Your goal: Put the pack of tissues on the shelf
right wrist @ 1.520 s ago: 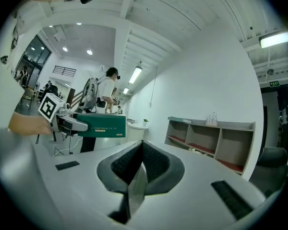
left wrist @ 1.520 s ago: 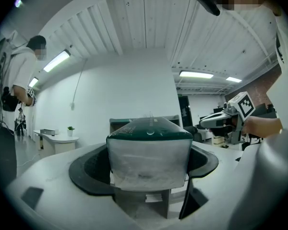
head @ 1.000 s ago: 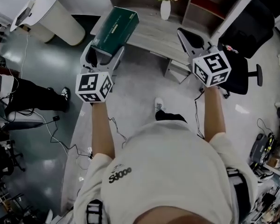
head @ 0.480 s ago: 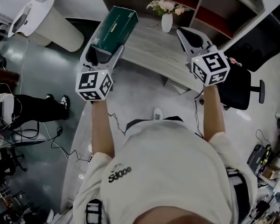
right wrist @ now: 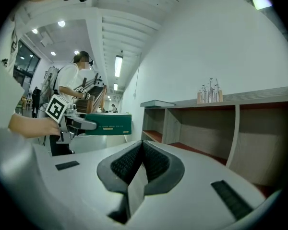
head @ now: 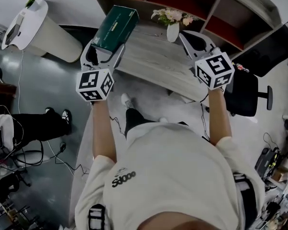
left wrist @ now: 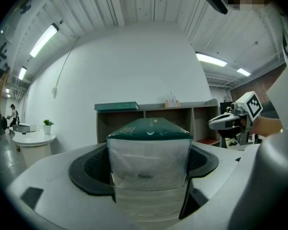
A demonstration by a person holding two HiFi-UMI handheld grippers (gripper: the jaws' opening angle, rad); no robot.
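Observation:
The pack of tissues is a long dark green box with a clear plastic end. My left gripper is shut on it and holds it out over the left end of the grey wooden shelf top. From the right gripper view the pack shows at the left, level in the left gripper. My right gripper hovers over the shelf's right part, jaws pressed together with nothing between them. The shelf's open compartments have red-brown floors.
A white vase of flowers stands on the shelf top between the grippers. A white round table is at the left, a black office chair at the right. A dark book lies on the shelf's top. A person stands far off.
Both grippers and the tissue pack have come closer to the shelf; the shelf's compartments now show more fully at the top of the head view. The grips are unchanged.

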